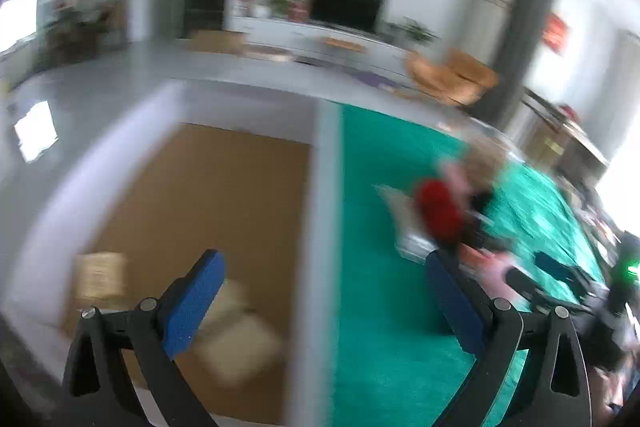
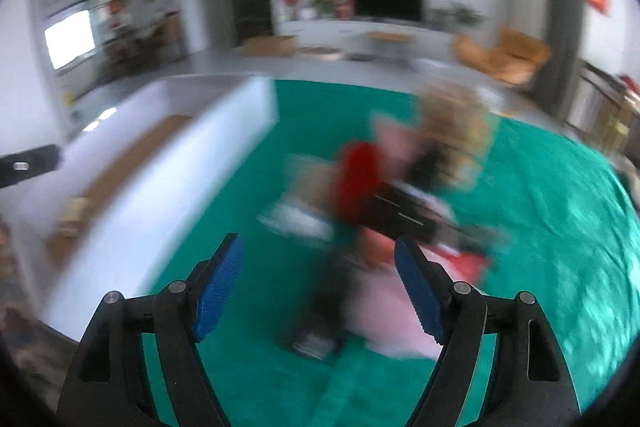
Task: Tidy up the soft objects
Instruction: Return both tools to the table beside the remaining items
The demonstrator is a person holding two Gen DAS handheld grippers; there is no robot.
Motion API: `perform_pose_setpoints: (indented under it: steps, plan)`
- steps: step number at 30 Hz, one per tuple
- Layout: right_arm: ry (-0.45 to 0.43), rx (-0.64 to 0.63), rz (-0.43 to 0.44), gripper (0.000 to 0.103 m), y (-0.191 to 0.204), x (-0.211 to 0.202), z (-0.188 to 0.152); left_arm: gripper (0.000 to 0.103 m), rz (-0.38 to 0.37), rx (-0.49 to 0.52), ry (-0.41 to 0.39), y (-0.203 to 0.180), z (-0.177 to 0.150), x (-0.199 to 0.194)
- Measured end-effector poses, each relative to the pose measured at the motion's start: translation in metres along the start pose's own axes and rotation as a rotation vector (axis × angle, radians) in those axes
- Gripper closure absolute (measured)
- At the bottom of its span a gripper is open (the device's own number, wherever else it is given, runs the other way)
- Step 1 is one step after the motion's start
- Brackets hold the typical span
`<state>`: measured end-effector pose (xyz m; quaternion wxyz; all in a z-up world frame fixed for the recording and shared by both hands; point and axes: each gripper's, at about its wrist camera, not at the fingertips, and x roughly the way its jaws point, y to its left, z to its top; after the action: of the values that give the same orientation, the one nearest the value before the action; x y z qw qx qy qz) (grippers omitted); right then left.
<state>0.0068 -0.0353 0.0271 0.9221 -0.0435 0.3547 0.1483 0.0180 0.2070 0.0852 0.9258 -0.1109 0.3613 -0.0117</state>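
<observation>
Ahead of the right gripper [image 2: 318,291], a heap of soft cloth things [image 2: 384,195] lies on a matt green cloth [image 2: 540,227]. The left gripper [image 1: 324,303] shows rough blue pads [image 1: 194,307] over a white-walled box [image 1: 320,227] with a matt brown cardboard-like floor.

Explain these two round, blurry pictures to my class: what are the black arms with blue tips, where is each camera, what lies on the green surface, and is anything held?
No robot here: a person carries a handheld left gripper and right gripper, each with two black fingers ending in blue pads. Each picture comes from a wide-angle camera on one gripper, looking forward along its fingers. Both views are blurred. On the green cloth lies a pile of soft things, red, pink and tan; individual items are hard to tell. Beside the cloth stands a white box with a brown floor, holding pale folded items. Both grippers stand open and hold nothing.
</observation>
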Motion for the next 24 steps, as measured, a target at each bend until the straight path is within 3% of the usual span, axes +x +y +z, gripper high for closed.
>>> perform_pose_setpoints:
  steps: [2, 5, 9, 16, 24]
  plan:
    - [0.001, 0.061, -0.088, 0.023, -0.04, -0.002, -0.018, 0.004, -0.07, 0.05, 0.046, -0.036, -0.012, 0.018]
    - [0.04, 0.16, -0.218, 0.023, -0.095, 0.004, -0.05, 0.004, -0.113, 0.15, 0.155, -0.084, -0.045, 0.06]
    - [0.095, 0.228, -0.328, 0.023, -0.138, 0.003, -0.081, 0.004, -0.054, 0.233, 0.23, -0.107, -0.073, 0.11]
    - [0.095, 0.268, -0.337, 0.023, -0.158, 0.003, -0.089, 0.004, 0.006, 0.115, 0.219, -0.079, -0.062, 0.149]
    - [0.121, 0.254, -0.326, 0.023, -0.149, 0.004, -0.104, 0.004, 0.033, 0.11, 0.222, -0.081, -0.047, 0.179]
